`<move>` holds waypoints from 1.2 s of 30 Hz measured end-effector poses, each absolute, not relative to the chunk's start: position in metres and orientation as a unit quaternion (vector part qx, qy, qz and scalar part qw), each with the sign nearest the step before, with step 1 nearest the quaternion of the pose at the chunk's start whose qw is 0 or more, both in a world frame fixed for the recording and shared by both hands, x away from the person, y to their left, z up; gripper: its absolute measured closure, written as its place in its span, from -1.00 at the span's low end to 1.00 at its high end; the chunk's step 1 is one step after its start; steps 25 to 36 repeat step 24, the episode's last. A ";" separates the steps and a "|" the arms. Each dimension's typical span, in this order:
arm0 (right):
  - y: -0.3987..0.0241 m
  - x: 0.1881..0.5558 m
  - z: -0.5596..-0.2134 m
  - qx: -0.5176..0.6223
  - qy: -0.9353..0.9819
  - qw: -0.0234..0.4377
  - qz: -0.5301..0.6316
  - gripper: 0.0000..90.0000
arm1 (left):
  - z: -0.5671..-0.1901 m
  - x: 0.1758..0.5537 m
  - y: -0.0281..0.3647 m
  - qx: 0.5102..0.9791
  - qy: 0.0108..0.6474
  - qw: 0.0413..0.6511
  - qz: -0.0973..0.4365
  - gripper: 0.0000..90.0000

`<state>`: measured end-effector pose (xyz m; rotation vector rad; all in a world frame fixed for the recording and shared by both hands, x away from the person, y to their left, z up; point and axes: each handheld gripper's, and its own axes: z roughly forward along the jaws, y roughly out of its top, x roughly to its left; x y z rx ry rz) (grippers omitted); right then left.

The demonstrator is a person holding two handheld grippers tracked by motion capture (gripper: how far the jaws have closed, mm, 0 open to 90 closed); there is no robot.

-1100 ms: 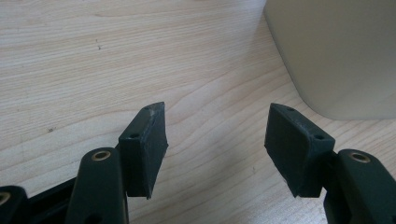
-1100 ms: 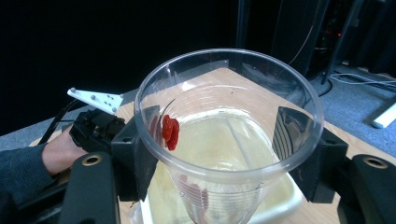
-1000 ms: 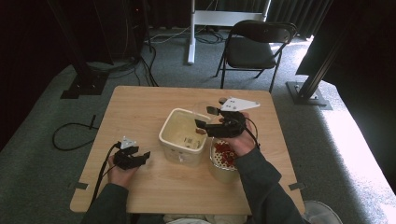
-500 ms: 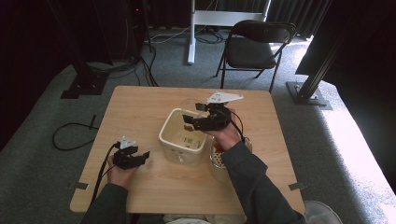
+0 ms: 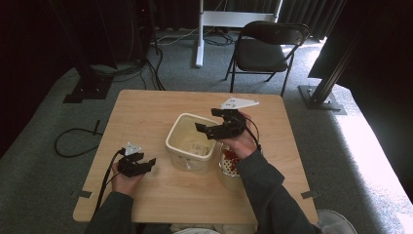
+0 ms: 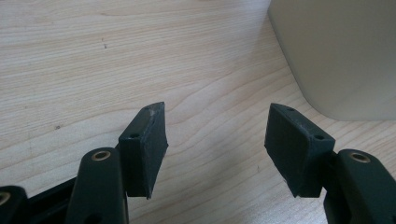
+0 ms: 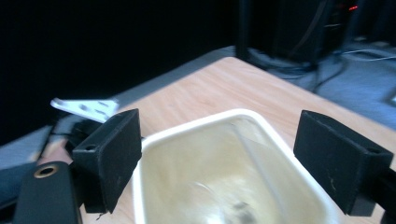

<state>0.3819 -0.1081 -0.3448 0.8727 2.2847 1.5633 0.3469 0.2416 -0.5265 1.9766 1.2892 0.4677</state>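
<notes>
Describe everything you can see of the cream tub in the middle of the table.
The cream tub is a squarish, open-topped container with rounded corners and a thick rolled rim, plastic by its look. It stands upright on the wooden table, near the centre. Its pale inside holds a few small bits on the bottom, too blurred to identify. The right gripper hangs open above its right rim; whether they touch is unclear. The left gripper rests open to its left, apart from its wall.

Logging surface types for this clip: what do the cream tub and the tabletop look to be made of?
The cream tub looks like moulded plastic: smooth, faintly glossy walls, rounded corners, rolled rim, seen closest in the right gripper view. The tabletop looks like light wood or a wood-grain laminate, matte, with visible grain lines; which one cannot be told.
</notes>
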 end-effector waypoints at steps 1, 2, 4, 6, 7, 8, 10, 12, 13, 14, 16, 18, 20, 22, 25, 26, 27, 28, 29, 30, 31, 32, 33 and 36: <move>-0.112 0.379 -0.343 0.297 0.783 0.131 0.531 -0.65 | -0.527 0.347 0.242 0.766 0.500 0.361 0.181 -0.12; -0.118 0.377 -0.342 0.296 0.783 0.143 0.528 -0.65 | -0.527 0.347 0.242 0.766 0.501 0.360 0.181 -0.12; -0.129 0.372 -0.340 0.300 0.780 0.163 0.524 -0.58 | -0.527 0.347 0.242 0.767 0.501 0.358 0.180 -0.12; -0.143 0.369 -0.338 0.309 0.774 0.176 0.523 -0.52 | -0.527 0.347 0.241 0.768 0.500 0.358 0.180 -0.13; -0.150 0.367 -0.338 0.314 0.772 0.191 0.518 -0.48 | -0.527 0.347 0.241 0.768 0.500 0.358 0.180 -0.13; -0.159 0.366 -0.338 0.317 0.771 0.204 0.514 -0.45 | -0.527 0.347 0.241 0.768 0.500 0.358 0.180 -0.12; -0.175 0.365 -0.339 0.332 0.763 0.220 0.509 -0.37 | -0.528 0.348 0.241 0.768 0.500 0.358 0.180 -0.13; -0.190 0.365 -0.341 0.347 0.753 0.222 0.513 -0.34 | -0.528 0.348 0.241 0.768 0.501 0.357 0.179 -0.12; -0.200 0.365 -0.342 0.357 0.747 0.231 0.511 -0.31 | -0.528 0.348 0.241 0.768 0.501 0.356 0.179 -0.13; -0.206 0.365 -0.343 0.363 0.744 0.237 0.508 -0.31 | -0.528 0.348 0.241 0.768 0.501 0.356 0.179 -0.13; -0.221 0.364 -0.346 0.382 0.737 0.254 0.497 -0.29 | -0.529 0.348 0.241 0.768 0.502 0.355 0.179 -0.12; -0.237 0.362 -0.351 0.400 0.726 0.259 0.495 -0.28 | -0.529 0.348 0.241 0.768 0.503 0.355 0.177 -0.12; -0.248 0.360 -0.357 0.412 0.722 0.272 0.485 -0.27 | -0.529 0.349 0.241 0.769 0.503 0.352 0.178 -0.12; -0.259 0.358 -0.364 0.427 0.718 0.283 0.472 -0.26 | -0.530 0.349 0.241 0.768 0.505 0.350 0.179 -0.12; -0.270 0.357 -0.374 0.441 0.713 0.285 0.464 -0.25 | -0.531 0.350 0.241 0.768 0.507 0.348 0.179 -0.12; -0.270 0.357 -0.374 0.441 0.713 0.285 0.464 -0.25 | -0.531 0.350 0.241 0.768 0.507 0.348 0.179 -0.12; -0.270 0.357 -0.374 0.441 0.713 0.285 0.464 -0.25 | -0.531 0.350 0.241 0.768 0.507 0.348 0.179 -0.12; -0.270 0.357 -0.374 0.441 0.713 0.285 0.464 -0.25 | -0.531 0.350 0.241 0.768 0.507 0.348 0.179 -0.12; -0.270 0.357 -0.374 0.441 0.713 0.285 0.464 -0.25 | -0.531 0.350 0.241 0.768 0.507 0.348 0.179 -0.12; -0.270 0.357 -0.374 0.441 0.713 0.285 0.464 -0.25 | -0.531 0.350 0.241 0.768 0.507 0.348 0.179 -0.12; -0.270 0.357 -0.374 0.441 0.713 0.285 0.464 -0.25 | -0.531 0.350 0.241 0.768 0.507 0.348 0.179 -0.12; -0.270 0.357 -0.374 0.441 0.713 0.285 0.464 -0.25 | -0.531 0.350 0.241 0.768 0.507 0.348 0.179 -0.12; -0.270 0.357 -0.374 0.441 0.713 0.285 0.464 -0.25 | -0.531 0.350 0.241 0.768 0.507 0.348 0.179 -0.12; -0.270 0.357 -0.374 0.441 0.713 0.285 0.464 -0.25 | -0.531 0.350 0.241 0.768 0.507 0.348 0.179 -0.12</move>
